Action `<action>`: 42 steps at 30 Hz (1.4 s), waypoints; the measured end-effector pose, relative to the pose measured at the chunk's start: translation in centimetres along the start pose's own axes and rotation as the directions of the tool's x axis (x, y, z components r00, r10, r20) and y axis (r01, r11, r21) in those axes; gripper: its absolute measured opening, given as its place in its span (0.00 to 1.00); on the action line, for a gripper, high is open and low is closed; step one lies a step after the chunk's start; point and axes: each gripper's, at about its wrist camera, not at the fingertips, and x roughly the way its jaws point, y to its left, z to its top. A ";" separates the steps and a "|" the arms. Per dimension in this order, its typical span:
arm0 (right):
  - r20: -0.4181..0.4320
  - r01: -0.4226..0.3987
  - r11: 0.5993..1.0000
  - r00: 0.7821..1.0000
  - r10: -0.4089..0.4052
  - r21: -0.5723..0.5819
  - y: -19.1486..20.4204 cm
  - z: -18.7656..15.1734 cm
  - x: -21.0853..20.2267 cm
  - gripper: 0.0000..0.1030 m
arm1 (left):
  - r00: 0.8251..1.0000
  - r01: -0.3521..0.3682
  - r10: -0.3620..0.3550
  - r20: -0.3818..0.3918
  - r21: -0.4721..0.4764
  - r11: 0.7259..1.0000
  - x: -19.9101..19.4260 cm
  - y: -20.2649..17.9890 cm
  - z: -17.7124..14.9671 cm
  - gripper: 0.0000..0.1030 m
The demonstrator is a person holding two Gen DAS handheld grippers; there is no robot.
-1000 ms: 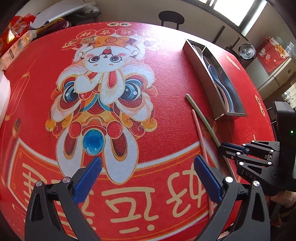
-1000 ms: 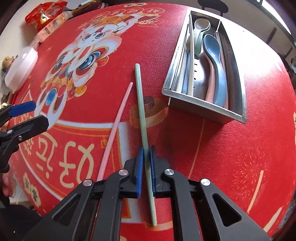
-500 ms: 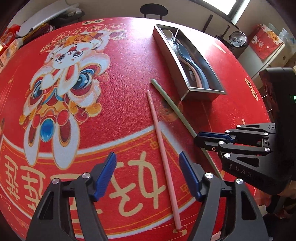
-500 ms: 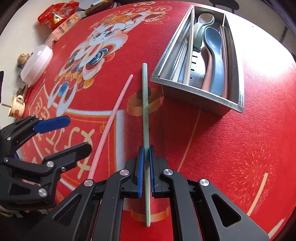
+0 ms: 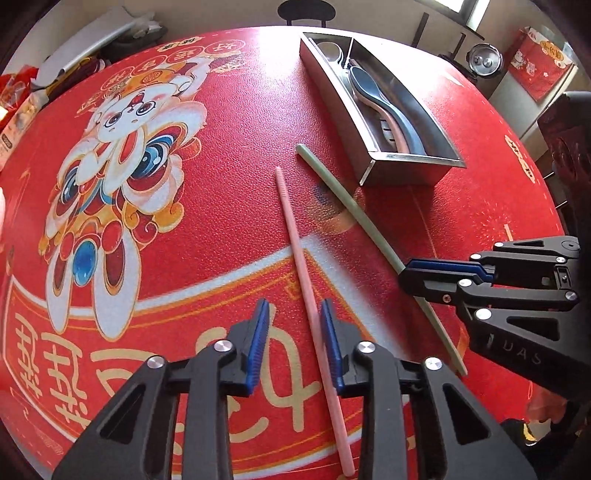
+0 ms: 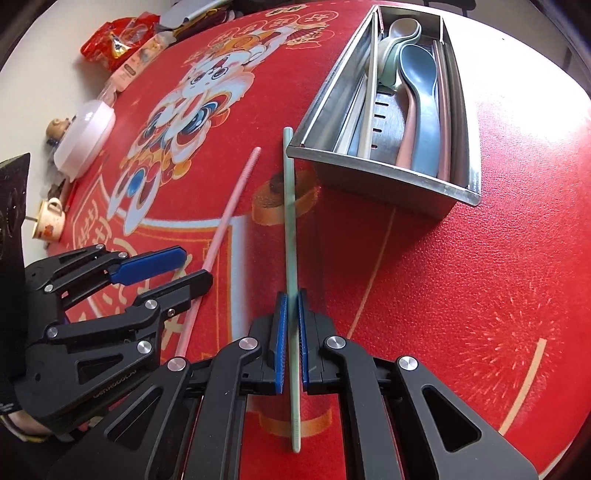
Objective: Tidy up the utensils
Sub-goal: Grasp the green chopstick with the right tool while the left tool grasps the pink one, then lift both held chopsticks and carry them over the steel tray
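Both point steeply down: left gripper (image 5: 295,334) closing, seemingly not yet pinching; right gripper (image 6: 291,334) clamped.

Both views are bright and evenly daylit. In the left wrist view a window (image 5: 476,9) at the top right edge is blown out to white. Soft glare falls on the steel utensil tray (image 6: 463,110) and whitens the red table mat (image 6: 517,122) beside it. Shadows are faint and short. Fisheye distortion bows the table into a dome, and the corners fall to black. Focus is sharp at the centre; the pink chopstick (image 5: 314,317) smears slightly between the blue pads.
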 end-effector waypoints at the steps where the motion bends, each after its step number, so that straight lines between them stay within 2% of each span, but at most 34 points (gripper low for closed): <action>1: 0.000 -0.002 1.000 1.000 0.002 0.002 0.0 0.0 0.0 0.05 | 1.000 -0.015 0.015 -0.002 -0.004 1.000 0.0 0.2 0.1 0.09; 4: -0.002 -0.006 1.000 1.000 0.006 0.011 -0.2 0.0 0.0 0.06 | 0.999 0.036 -0.036 -0.005 -0.056 0.998 -0.1 1.9 0.1 0.06; 8: -0.008 0.005 1.000 1.000 -0.005 0.016 -0.1 0.1 -0.1 0.06 | 1.000 0.025 -0.025 0.002 -0.078 0.997 -0.3 3.5 -0.1 0.06; 11: -0.011 0.025 1.000 1.000 -0.025 0.012 0.1 0.2 0.0 0.06 | 0.999 0.044 -0.043 0.010 -0.098 0.994 -0.3 4.6 -0.2 0.07; 25: -0.019 0.133 0.991 0.991 -0.133 -0.006 1.2 1.6 0.5 0.07 | 0.995 0.083 -0.082 0.051 -0.022 0.996 0.1 5.2 0.5 0.08; 28: -0.020 0.154 0.988 0.988 -0.154 0.000 1.4 2.0 0.6 0.07 | 0.992 0.105 -0.104 0.066 -0.014 0.994 0.1 5.4 0.4 0.08; 33: -0.022 0.187 0.982 0.982 -0.187 0.000 1.8 2.7 0.9 0.07 | 0.980 0.186 -0.183 0.082 -0.037 0.982 0.3 6.6 0.6 0.08; 42: -0.027 0.235 0.972 0.972 -0.235 -0.012 2.4 3.1 1.2 0.07 | 0.972 0.217 -0.216 0.094 0.001 0.976 0.4 6.8 0.8 0.08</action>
